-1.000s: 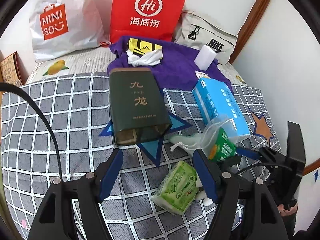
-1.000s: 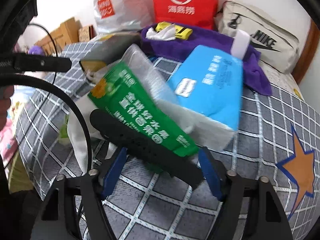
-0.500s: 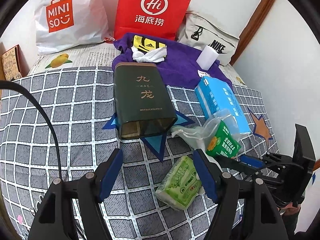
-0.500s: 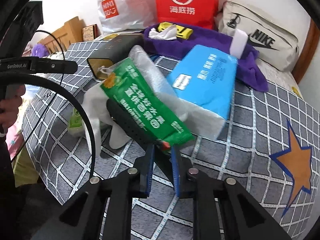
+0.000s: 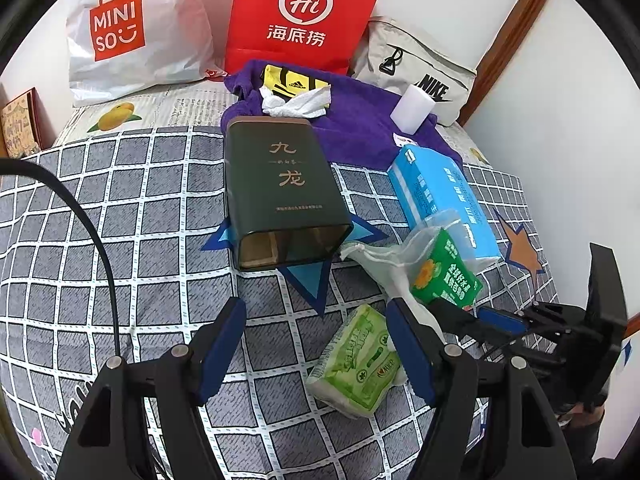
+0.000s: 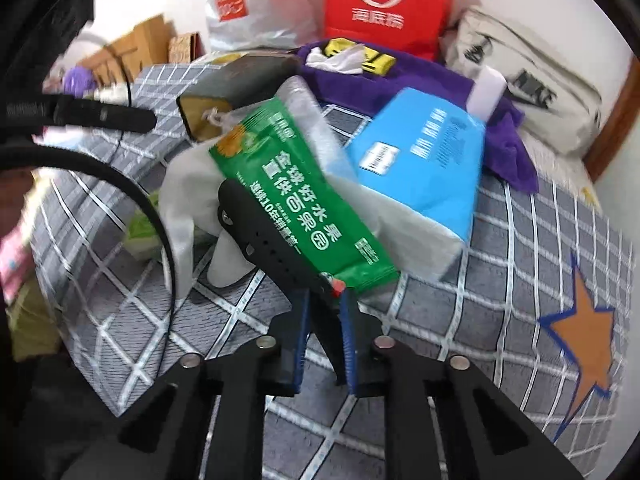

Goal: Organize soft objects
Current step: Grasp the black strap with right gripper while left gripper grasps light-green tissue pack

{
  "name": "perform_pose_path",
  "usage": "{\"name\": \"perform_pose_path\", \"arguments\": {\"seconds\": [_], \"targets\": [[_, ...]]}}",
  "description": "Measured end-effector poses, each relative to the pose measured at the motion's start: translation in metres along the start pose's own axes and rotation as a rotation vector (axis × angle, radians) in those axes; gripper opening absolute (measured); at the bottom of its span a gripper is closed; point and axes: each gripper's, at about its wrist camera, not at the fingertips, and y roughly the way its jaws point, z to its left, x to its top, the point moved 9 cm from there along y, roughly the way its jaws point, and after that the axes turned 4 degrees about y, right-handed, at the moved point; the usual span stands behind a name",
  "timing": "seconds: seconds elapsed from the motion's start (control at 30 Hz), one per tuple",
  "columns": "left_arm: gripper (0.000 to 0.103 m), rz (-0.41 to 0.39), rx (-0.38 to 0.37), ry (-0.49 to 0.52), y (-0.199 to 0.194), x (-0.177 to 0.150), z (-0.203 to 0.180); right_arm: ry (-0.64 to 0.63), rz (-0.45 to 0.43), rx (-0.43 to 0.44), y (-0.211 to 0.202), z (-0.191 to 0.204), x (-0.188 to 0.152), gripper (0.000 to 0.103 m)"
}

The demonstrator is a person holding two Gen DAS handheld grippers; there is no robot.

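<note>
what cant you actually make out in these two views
- Right wrist view: what the right gripper clamps besides the green bag; a black strap crosses in front.
- Right wrist view: motion blur smears the lettering on the blue tissue pack.
- Left wrist view: the dark tin has a shadowed open end, contents unclear.
- Left wrist view: the left gripper has a finger covering an edge of the light green pack.

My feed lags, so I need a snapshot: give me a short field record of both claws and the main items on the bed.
left claw: open, holds nothing, above bed
right claw: shut on green pack
green pack: partly in clear pouch
tissue pack: on bed, near left claw
dark tin: lying flat, open end toward camera
blue box: behind green pack
</note>
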Motion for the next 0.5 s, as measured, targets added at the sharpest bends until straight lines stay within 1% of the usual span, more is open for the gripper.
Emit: {"name": "perform_pose_path", "arguments": {"seconds": [0.1,0.17,0.2,0.23,0.3,0.33,0.37,0.43,0.5], "targets": [[0.071,-0.004,-0.003,-0.005,-0.001,-0.001,0.001,0.022,0.022,-0.020,-0.007,-0.009,-0.008,0.010],[0.071,-0.003,-0.007,-0.003,-0.001,-0.001,0.000,0.029,0.044,-0.008,-0.008,-0.010,-0.014,0.011],[0.071,-0.002,-0.006,-0.002,-0.001,-0.002,0.000,0.031,0.038,0.004,-0.010,-0.010,-0.015,0.014],[0.071,-0.001,-0.004,-0.002,-0.001,-0.002,0.000,0.028,0.029,0.015,-0.011,-0.009,-0.014,0.018],[0.071,0.001,-0.007,0.001,0.000,-0.003,-0.001,0.017,0.018,0.009,-0.010,-0.008,-0.012,0.049],[0.071,0.001,-0.008,0.003,0.000,-0.003,-0.001,0.008,0.008,0.001,-0.010,-0.007,-0.010,0.055],[0.071,0.001,-0.007,0.005,-0.001,-0.003,-0.001,-0.001,0.003,-0.001,-0.009,-0.006,-0.009,0.059],[0.071,0.002,-0.005,0.006,-0.001,-0.003,-0.001,-0.030,0.014,0.008,-0.002,0.002,-0.008,0.059],[0.071,0.001,-0.006,0.001,-0.001,-0.003,-0.002,-0.060,0.050,-0.003,0.010,0.006,-0.009,0.058]]}}
